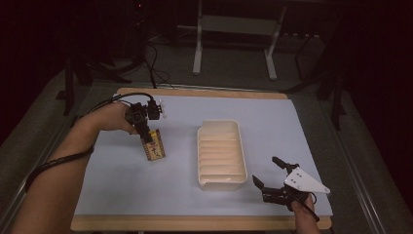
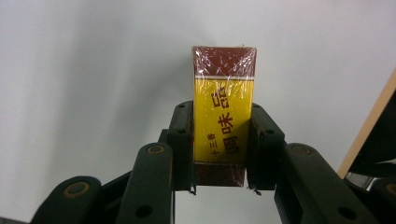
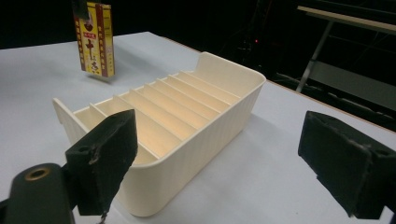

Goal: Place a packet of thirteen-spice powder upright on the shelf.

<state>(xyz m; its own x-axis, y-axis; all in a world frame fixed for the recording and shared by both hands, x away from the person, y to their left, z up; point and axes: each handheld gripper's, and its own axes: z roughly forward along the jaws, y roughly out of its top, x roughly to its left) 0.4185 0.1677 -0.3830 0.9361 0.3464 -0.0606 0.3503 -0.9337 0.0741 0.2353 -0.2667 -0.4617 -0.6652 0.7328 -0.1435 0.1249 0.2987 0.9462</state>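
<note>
Left claw (image 1: pixel 147 132), over the left part of the pale blue counter (image 1: pixel 122 185), is closed on the two sides of a yellow and dark red box (image 2: pixel 223 112) wrapped in clear film; the box hangs left of the cream tray (image 1: pixel 220 155) and apart from it. The tray, divided by cross ribs, stands at mid-counter. Right claw (image 1: pixel 269 171), near the tray's front right corner, has its jaws spread wide and grips nothing.

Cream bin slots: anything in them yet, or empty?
Empty. The bin shows bare dividers and floor in every visible slot; the yellow box is held by the left gripper, away from the bin.
</note>
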